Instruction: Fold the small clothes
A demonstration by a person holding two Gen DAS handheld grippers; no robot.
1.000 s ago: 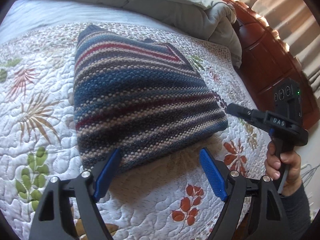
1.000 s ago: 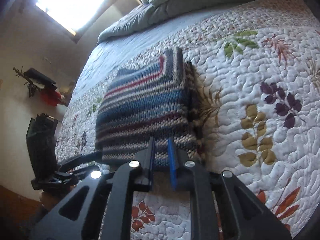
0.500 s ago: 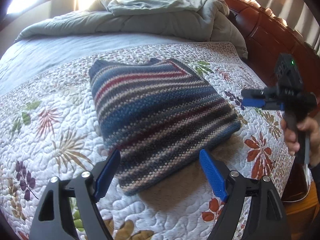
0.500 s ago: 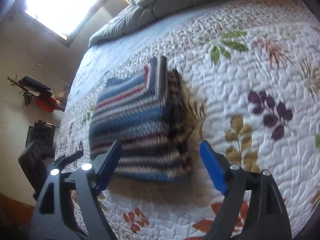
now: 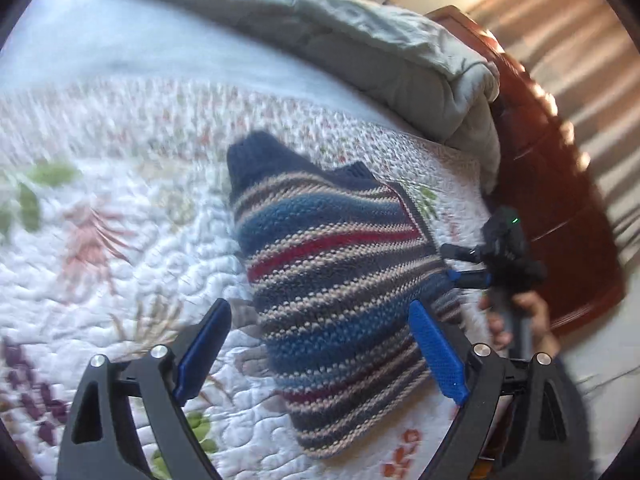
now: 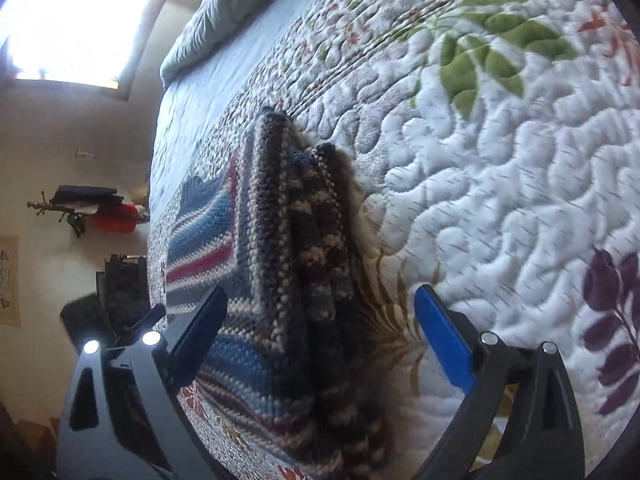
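Note:
A folded striped knit sweater [image 5: 332, 280], blue, red, beige and grey, lies on the floral quilt [image 5: 120, 240]. My left gripper [image 5: 320, 344] is open and empty, its blue pads straddling the sweater's near part from above. My right gripper [image 6: 320, 320] is open and empty, close to the sweater's folded edge [image 6: 304, 280], which shows several stacked layers between its pads. The right gripper also shows in the left wrist view [image 5: 460, 264], at the sweater's right side, held by a hand.
A grey duvet [image 5: 400, 64] is bunched at the head of the bed against a dark wooden headboard [image 5: 552, 200]. In the right wrist view a bright window [image 6: 72, 20] and a wall rack [image 6: 80, 204] lie beyond the bed's far side.
My right gripper opened and let go of the sweater's edge, then moved in close to it. My left gripper stayed open and swung over the sweater; its view is motion-blurred.

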